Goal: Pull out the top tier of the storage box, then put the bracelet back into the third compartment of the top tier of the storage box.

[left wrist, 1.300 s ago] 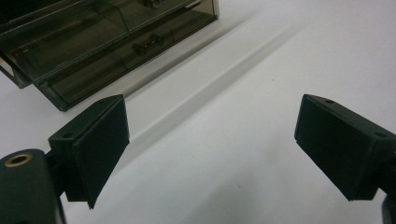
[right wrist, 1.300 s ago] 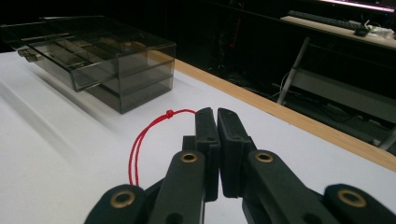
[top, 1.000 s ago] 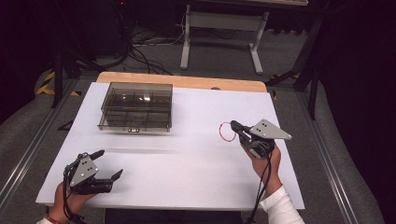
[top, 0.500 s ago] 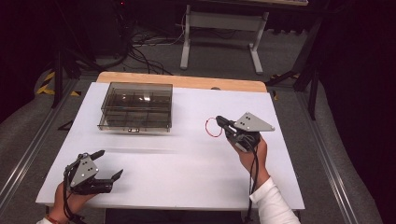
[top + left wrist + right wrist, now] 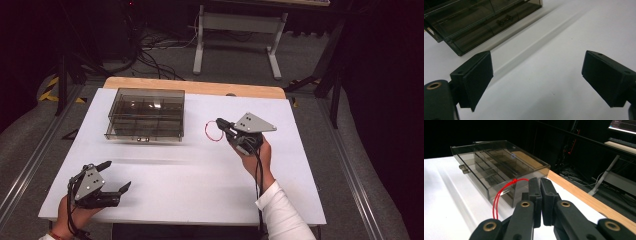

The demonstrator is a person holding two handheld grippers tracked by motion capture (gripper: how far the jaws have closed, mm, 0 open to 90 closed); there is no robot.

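A smoky clear plastic drawer box stands at the back left of the white table. My right gripper hovers just to its right, jaws together, pinching a thin red cord loop that dangles off its tip toward the box. The right gripper view shows the shut jaws, the red loop and the box with its small drawer knobs close ahead. My left gripper rests at the front left with its jaws wide apart, nothing between them, and the box lies farther off.
A wooden strip runs along the table's far edge. Behind it on the floor stand a metal frame and loose cables. Bare white tabletop lies between the two grippers.
My right gripper has moved left toward the box, carrying the red loop with it. The left gripper has stayed where it was.
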